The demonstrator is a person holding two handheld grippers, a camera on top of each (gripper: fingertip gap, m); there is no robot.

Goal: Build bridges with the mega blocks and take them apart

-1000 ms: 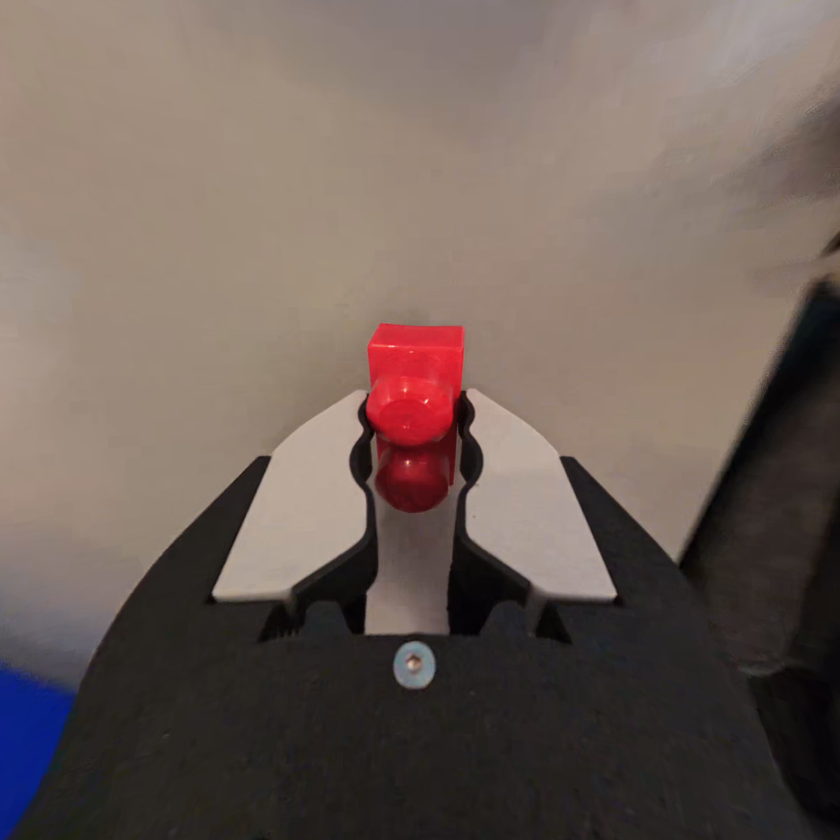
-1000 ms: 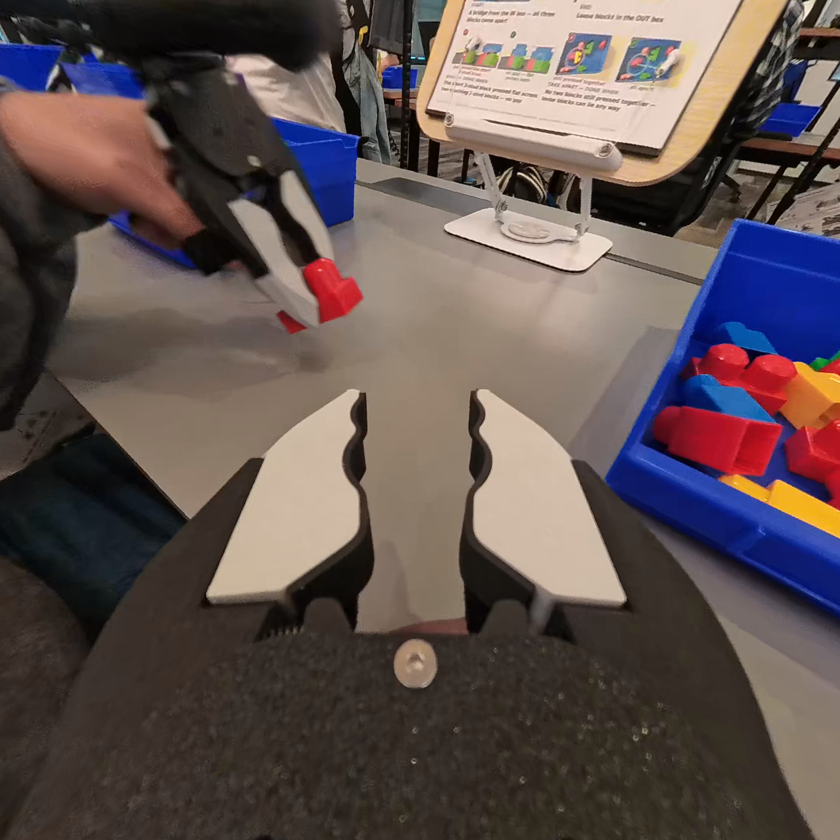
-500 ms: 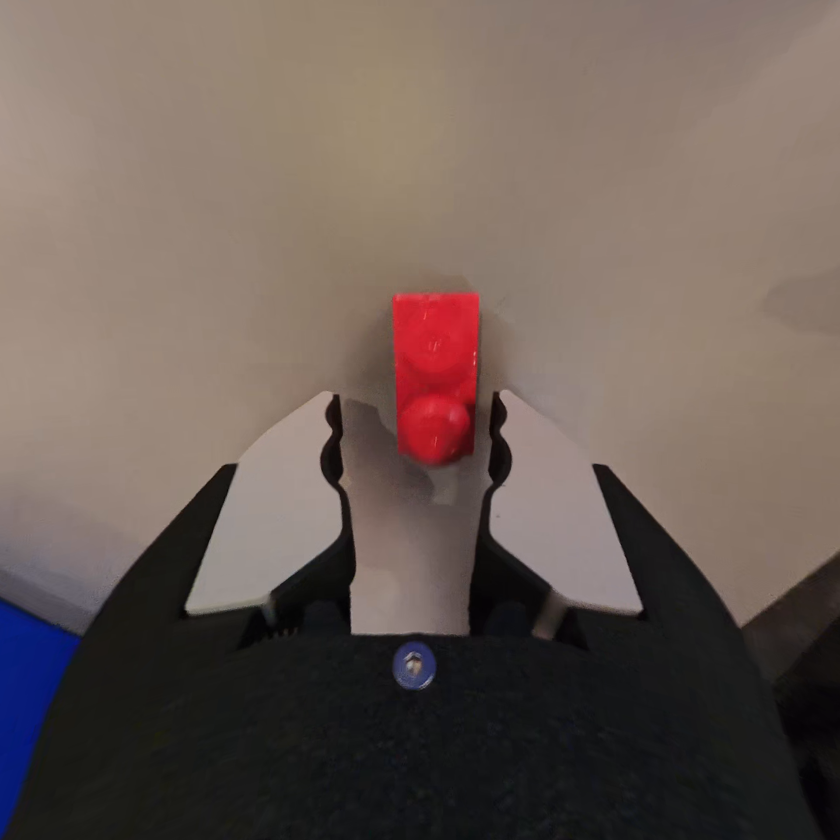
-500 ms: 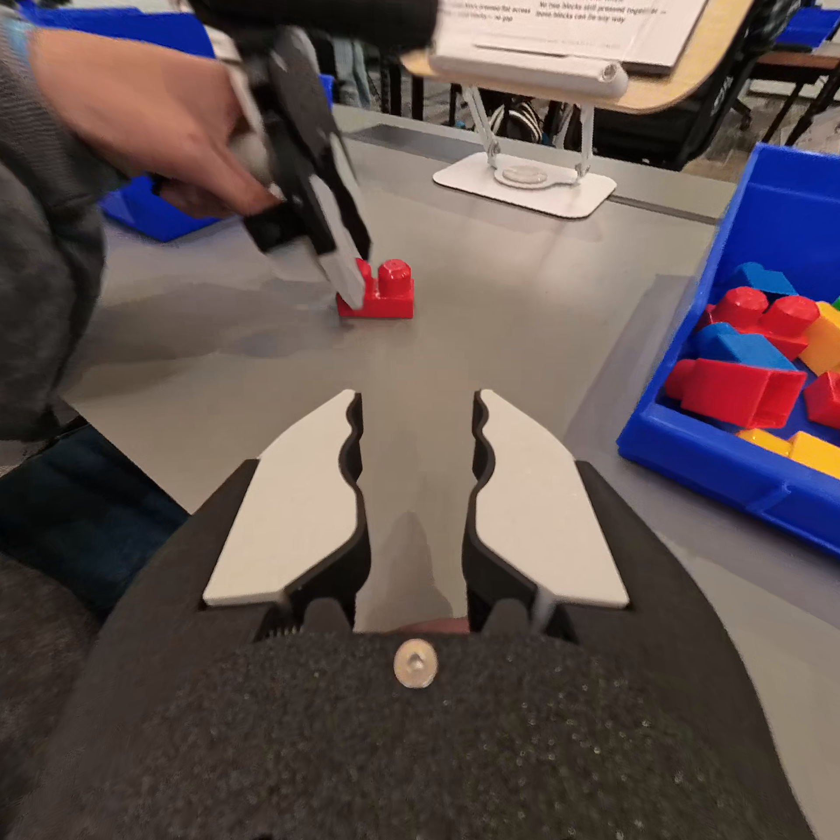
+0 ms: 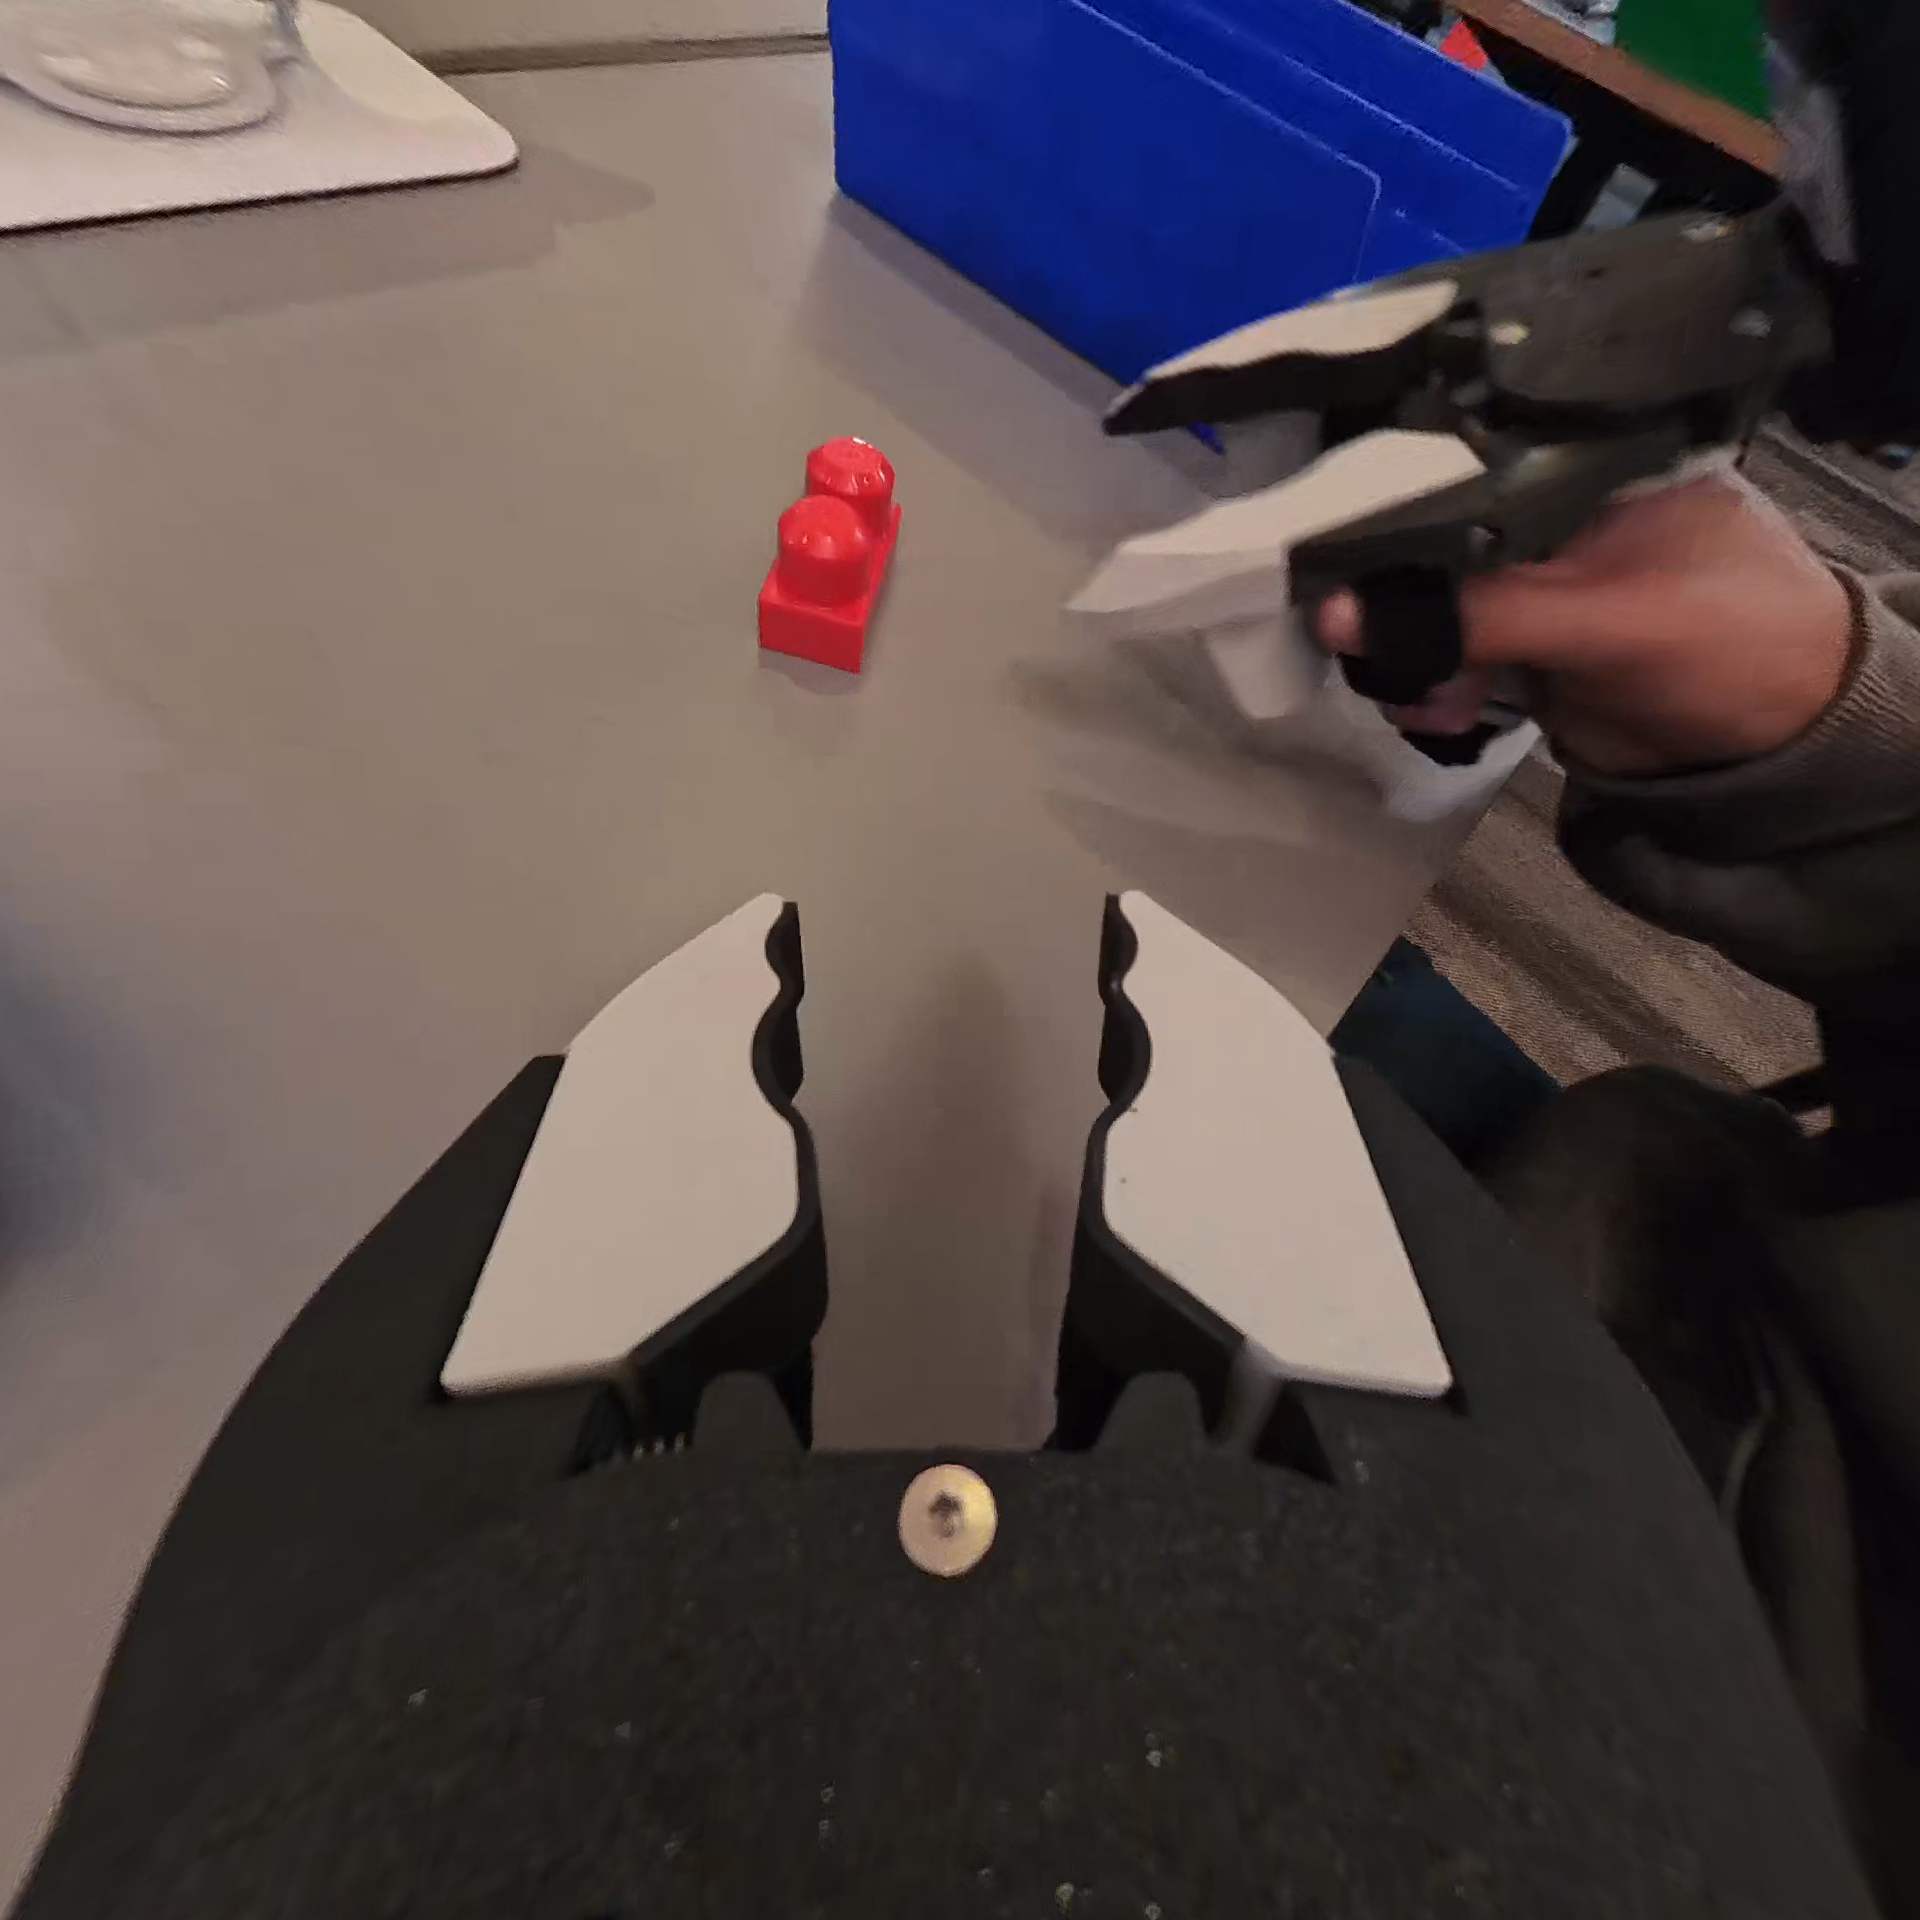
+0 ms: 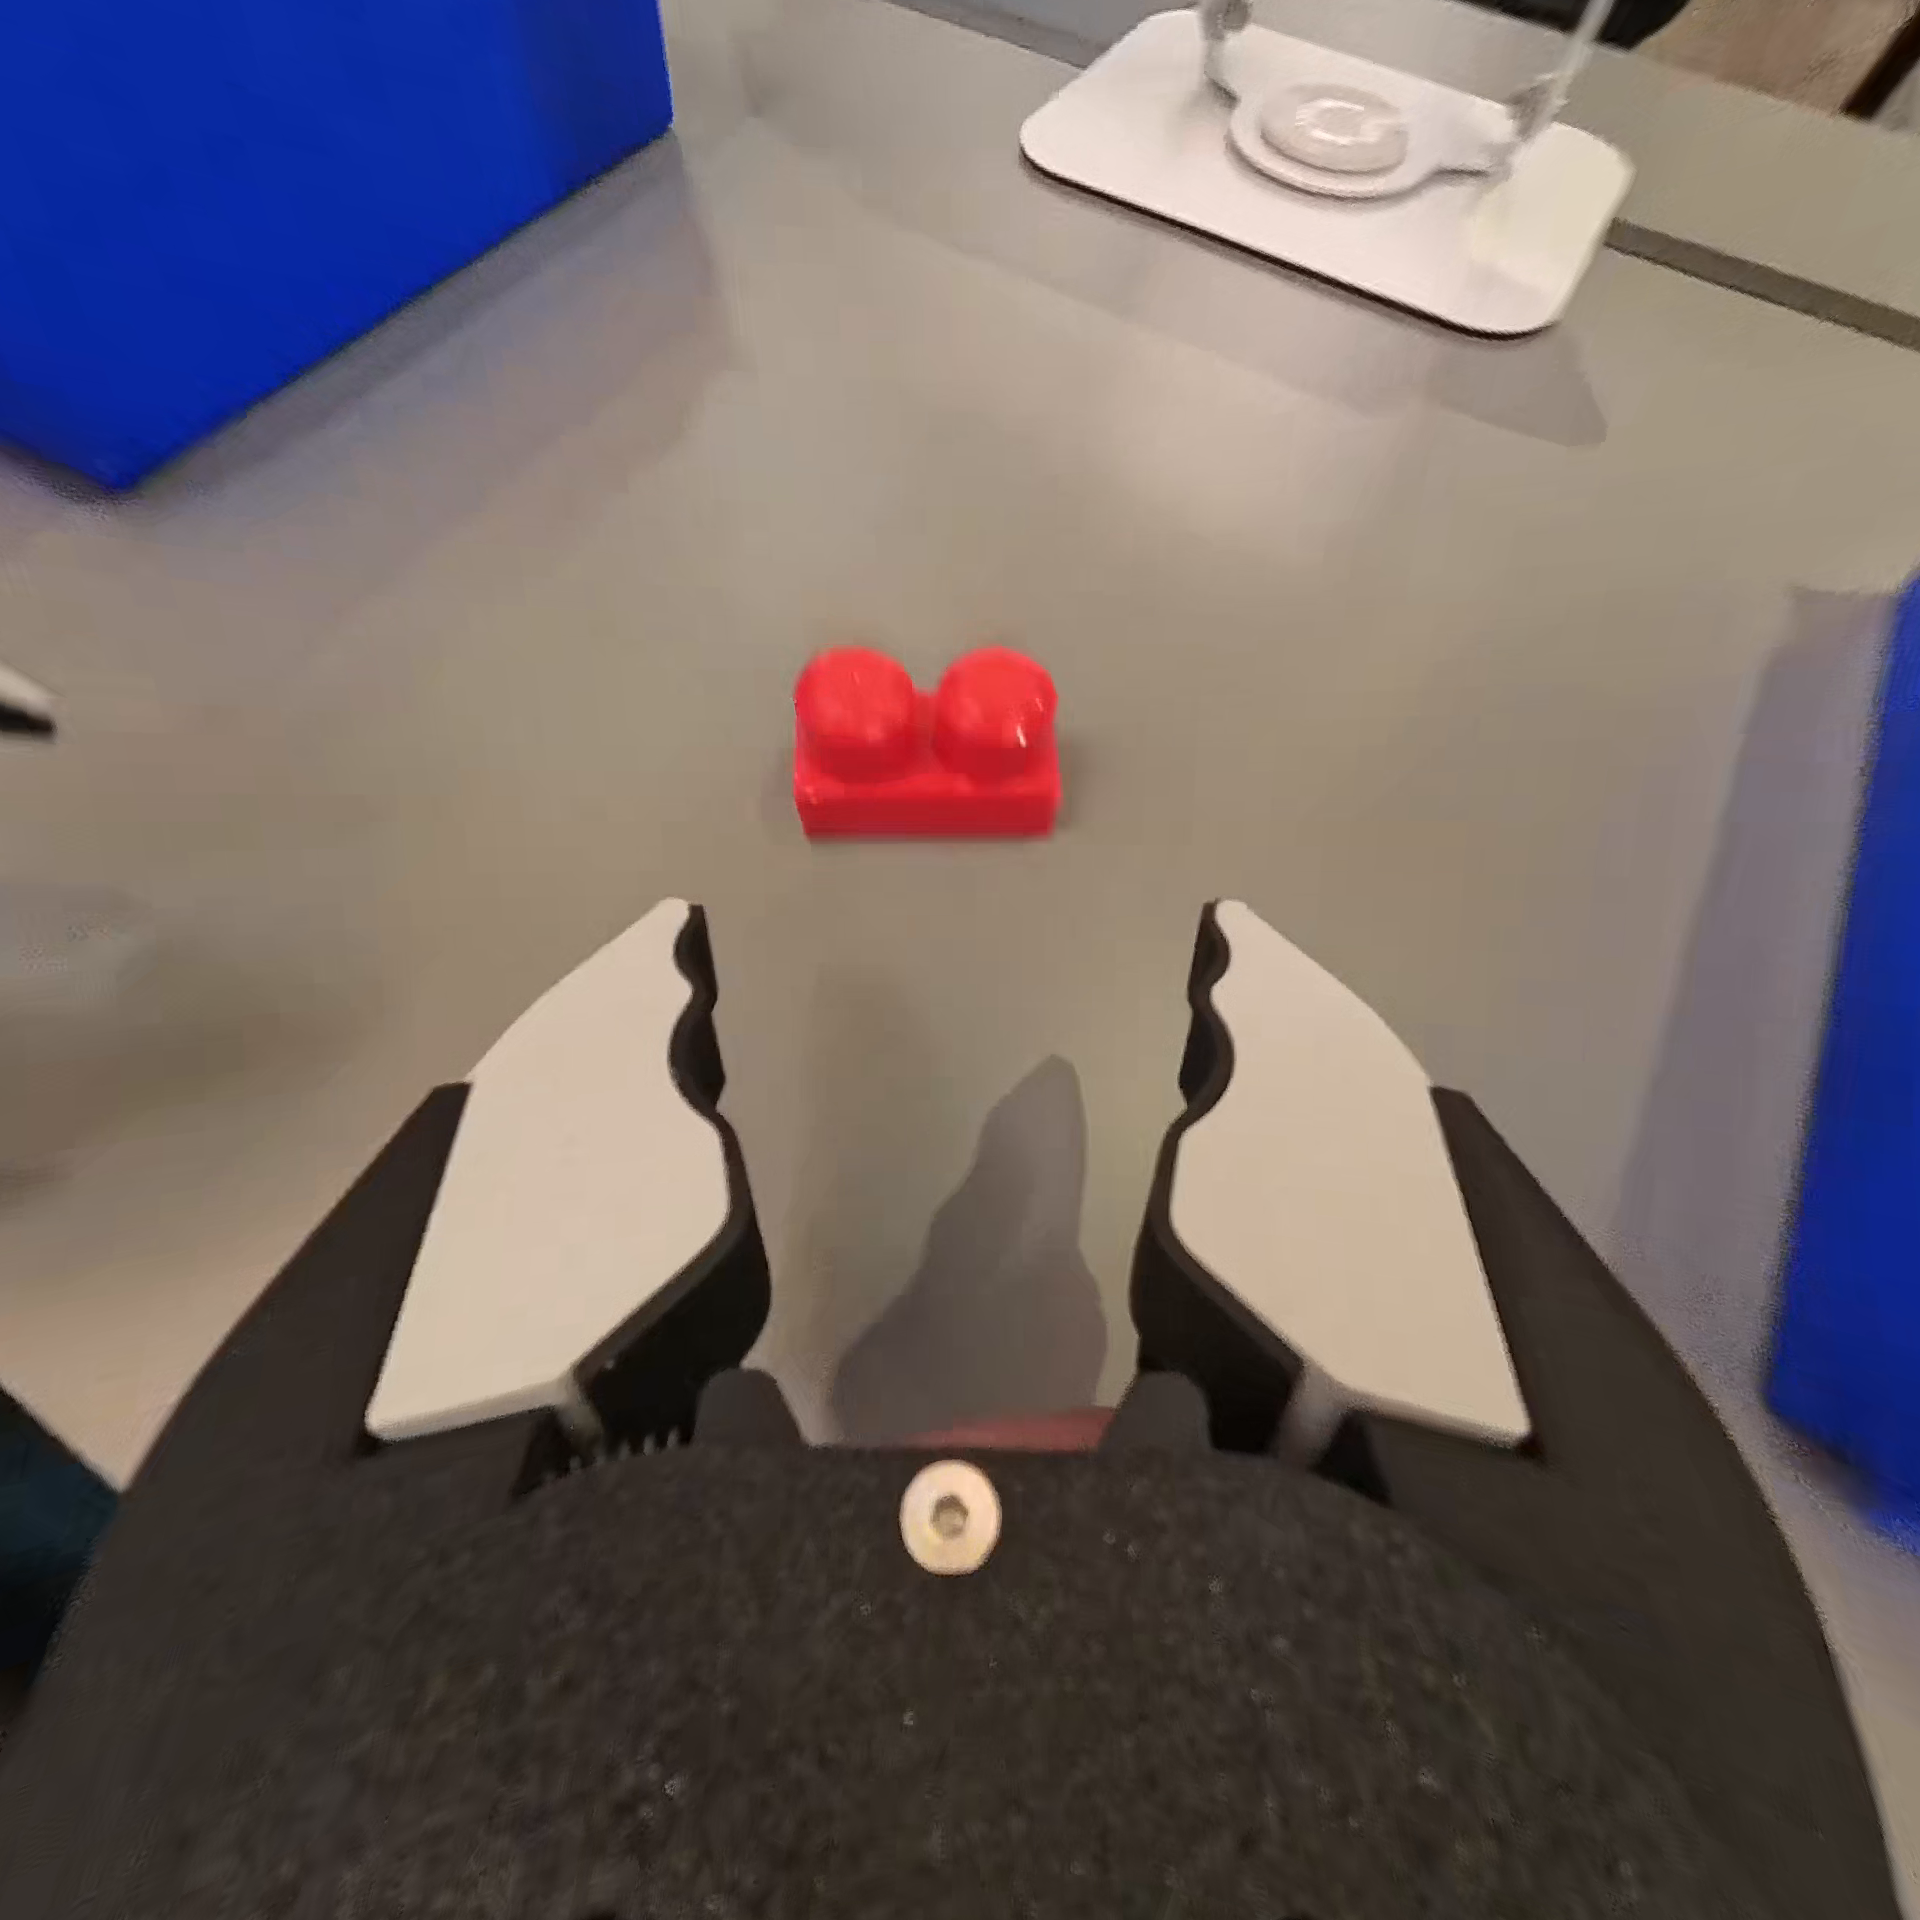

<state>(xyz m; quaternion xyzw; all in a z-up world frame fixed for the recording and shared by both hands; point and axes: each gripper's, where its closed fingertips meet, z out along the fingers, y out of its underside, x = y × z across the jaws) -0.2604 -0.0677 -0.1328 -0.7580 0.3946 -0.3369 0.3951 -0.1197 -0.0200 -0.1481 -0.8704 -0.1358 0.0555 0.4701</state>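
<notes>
Released a moment ago from the left gripper (image 5: 948, 914), the red two-stud block (image 5: 830, 568) now stands studs-up on the grey table (image 5: 364, 623), clear of both tools. Both sets of jaws are spread apart with nothing between them: the left gripper has drawn back, its grey-faced fingers framing bare tabletop with the block well ahead, while the right gripper (image 6: 951, 920) has swung round to face the block (image 6: 928, 745), which sits just beyond its fingertips, long side toward the camera. In the left wrist view the right gripper (image 5: 1195, 499) appears at the right, blurred in motion, held by a person's hand (image 5: 1621, 655) in a grey sleeve. A blue bin (image 5: 1143, 187) stands past the block, another blue bin (image 6: 291, 208) lies to the other side, and the white base of a document stand (image 6: 1340, 177) rests at the far edge. No legible writing or brand marks show on any item.
</notes>
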